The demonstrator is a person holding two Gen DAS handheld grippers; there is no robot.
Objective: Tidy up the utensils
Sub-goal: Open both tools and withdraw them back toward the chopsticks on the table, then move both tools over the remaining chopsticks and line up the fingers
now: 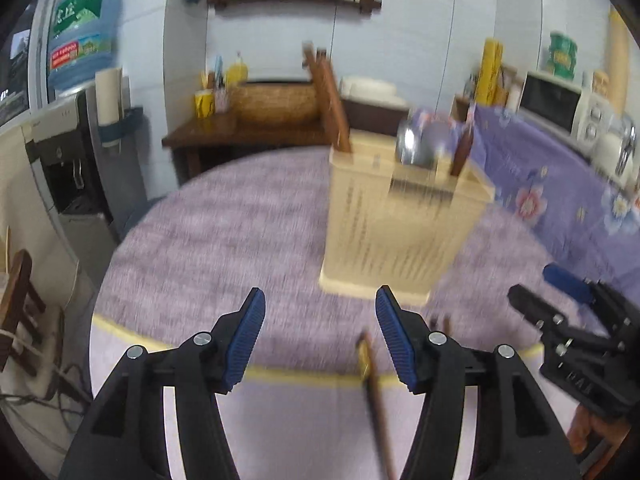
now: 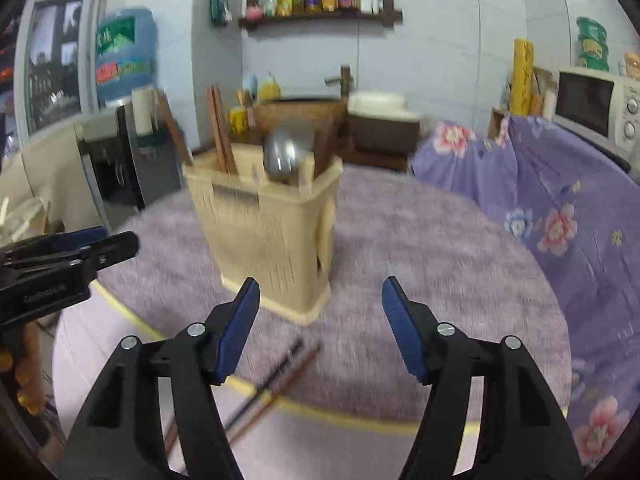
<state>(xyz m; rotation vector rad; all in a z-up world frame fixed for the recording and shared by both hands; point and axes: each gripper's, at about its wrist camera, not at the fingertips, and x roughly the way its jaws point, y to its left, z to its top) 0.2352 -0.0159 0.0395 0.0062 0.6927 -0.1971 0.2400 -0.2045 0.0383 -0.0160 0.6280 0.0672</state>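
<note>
The left claw (image 1: 320,336) hangs over the near edge of the round counter (image 1: 208,232), its blue-padded fingers (image 1: 246,340) spread wide with nothing between them. Just below its right finger a brown chopstick (image 1: 378,408) lies across the yellow trim at the counter's near edge, running toward the camera. The right claw (image 2: 320,332) is likewise spread wide and empty, held above the same near edge; under it a pair of chopsticks (image 2: 276,380) lies slanted on the purple cloth, crossing the yellow trim. Each claw shows at the side of the other's view, both apart from the holder.

Further in, toward the middle of the counter, stands the cream utensil holder (image 2: 264,232), upright, blurred in both views. A metal spoon (image 2: 286,154) sticks up from it with its bowl uppermost, and brown chopsticks (image 2: 222,132) stand in the compartment on the left. In the left wrist view another brown handle (image 1: 462,152) rises beside the spoon.

Beyond the counter's far edge are a flowered purple cloth (image 2: 560,208), a microwave (image 2: 596,104), a water dispenser (image 1: 80,152) and a wall shelf (image 2: 320,16) of bottles.
</note>
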